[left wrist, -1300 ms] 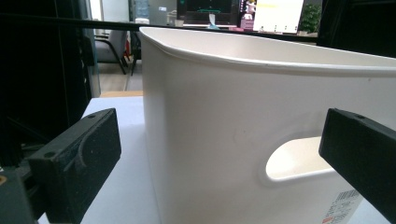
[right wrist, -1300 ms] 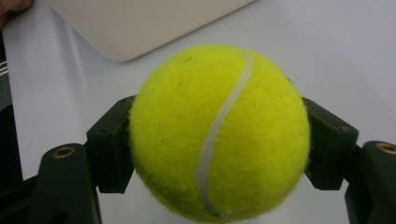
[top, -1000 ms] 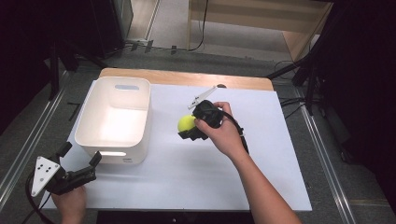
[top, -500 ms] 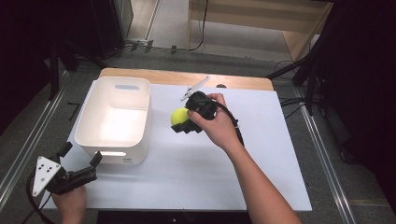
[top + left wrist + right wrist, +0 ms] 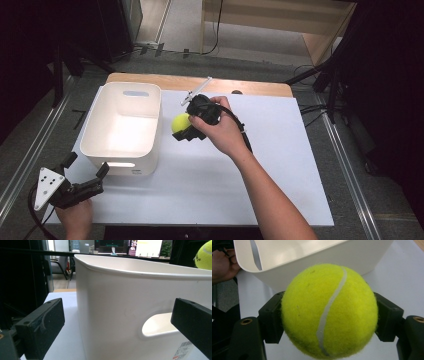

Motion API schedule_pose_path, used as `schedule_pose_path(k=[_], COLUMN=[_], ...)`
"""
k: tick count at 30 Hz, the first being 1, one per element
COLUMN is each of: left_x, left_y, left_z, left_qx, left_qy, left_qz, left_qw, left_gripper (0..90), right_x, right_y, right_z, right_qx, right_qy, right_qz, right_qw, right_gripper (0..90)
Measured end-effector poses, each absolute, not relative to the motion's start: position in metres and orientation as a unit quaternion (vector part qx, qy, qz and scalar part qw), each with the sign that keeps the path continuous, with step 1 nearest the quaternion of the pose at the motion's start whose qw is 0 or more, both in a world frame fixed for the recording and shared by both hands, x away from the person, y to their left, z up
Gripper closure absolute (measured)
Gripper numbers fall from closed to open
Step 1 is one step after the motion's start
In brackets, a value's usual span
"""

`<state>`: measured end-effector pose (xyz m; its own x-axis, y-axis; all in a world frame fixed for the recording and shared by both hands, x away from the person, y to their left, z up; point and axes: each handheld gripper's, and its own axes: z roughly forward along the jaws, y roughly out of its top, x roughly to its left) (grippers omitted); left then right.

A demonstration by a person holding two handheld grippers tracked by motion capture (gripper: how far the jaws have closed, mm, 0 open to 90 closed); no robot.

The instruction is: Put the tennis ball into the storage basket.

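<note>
A yellow tennis ball is clamped in my right gripper, held just off the right wall of the white bin. In the right gripper view the ball sits squeezed between both black jaws, with the bin's rim right behind it. My left gripper rests open at the table's front left corner, close to the bin's near wall. In the left gripper view the bin's handle cutout lies between the spread jaws, and the ball peeks over the rim at top right.
The bin stands on a white sheet covering a wooden table. A thin metal rod sticks up behind the right hand. Cables trail off the table's right side onto the floor.
The right gripper has carried the ball leftward and a little up the table, closing on the bin's right wall. The left gripper has stayed put.
</note>
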<state>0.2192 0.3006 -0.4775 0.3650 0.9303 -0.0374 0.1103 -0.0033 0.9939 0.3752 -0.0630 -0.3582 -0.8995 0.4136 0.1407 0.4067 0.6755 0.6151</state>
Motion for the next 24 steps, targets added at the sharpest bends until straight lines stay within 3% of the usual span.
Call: schedule_pose_path(k=[24], left_x=[0.219], left_y=[0.3], left_z=[-0.477], left_qx=[0.605], left_qy=[0.429], left_qz=[0.364], left_qw=[0.563], left_gripper=[0.0], right_x=[0.385], right_y=[-0.025], right_z=[-0.345], right_qx=[0.194], right_qy=[0.92], right_qz=[0.34], right_qw=[-0.004], right_gripper=[23.5])
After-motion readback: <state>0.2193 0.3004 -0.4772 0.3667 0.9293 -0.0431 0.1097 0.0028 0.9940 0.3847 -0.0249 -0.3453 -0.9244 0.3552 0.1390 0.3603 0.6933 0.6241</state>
